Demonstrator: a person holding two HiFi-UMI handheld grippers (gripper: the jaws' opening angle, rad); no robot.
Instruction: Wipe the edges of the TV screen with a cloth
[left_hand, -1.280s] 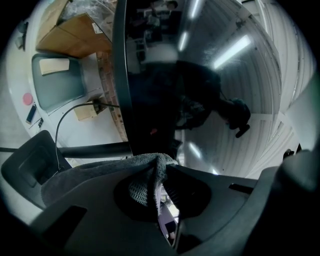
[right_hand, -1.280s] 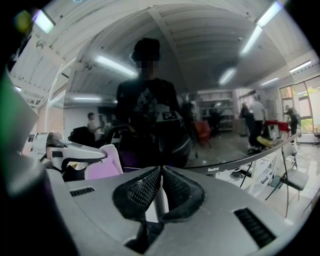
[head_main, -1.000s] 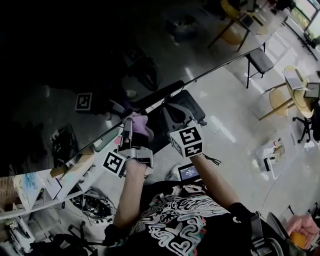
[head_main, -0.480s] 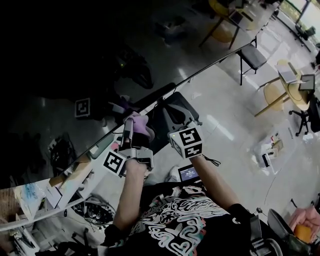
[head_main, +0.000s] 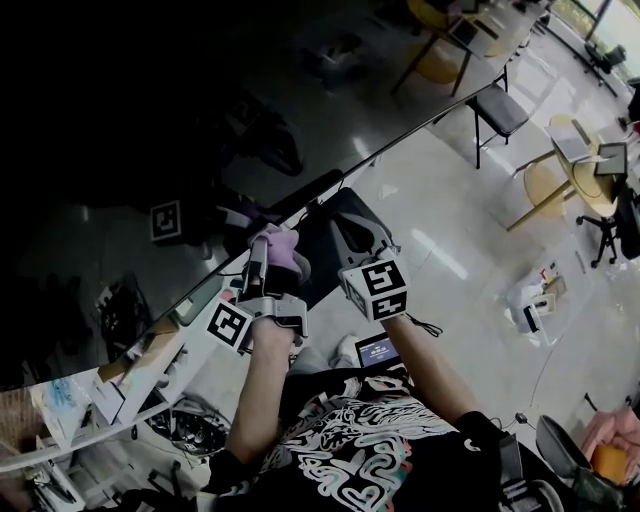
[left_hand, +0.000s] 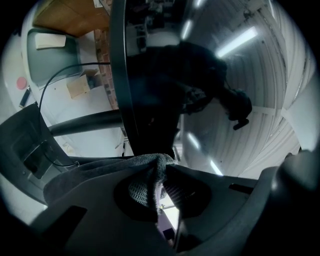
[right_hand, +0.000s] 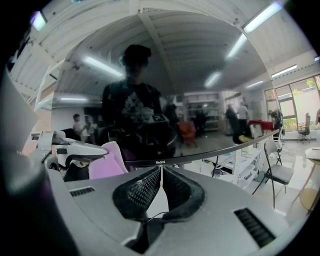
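The TV screen (head_main: 150, 120) is a large dark mirror-like panel; its bottom edge (head_main: 320, 185) runs on a slant from lower left to upper right. My left gripper (head_main: 262, 250) is shut on a pink cloth (head_main: 283, 250) and holds it against that edge. In the left gripper view the cloth (left_hand: 152, 167) is folded between the jaws, with the dark bezel (left_hand: 120, 90) just ahead. My right gripper (head_main: 338, 205) sits just to the right, shut and empty. In the right gripper view its tips (right_hand: 161, 171) are at the bezel (right_hand: 200, 156), and the cloth (right_hand: 102, 166) shows at left.
A cluttered white shelf (head_main: 130, 365) stands under the TV at lower left. On the floor to the right are a black chair (head_main: 500, 110), round yellow tables (head_main: 555, 190) and a small box (head_main: 530, 310). A small lit display (head_main: 378, 348) sits below my right arm.
Both grippers stay at about the same spot on the TV's bottom edge, the cloth still held. Only the head view has shifted a little.
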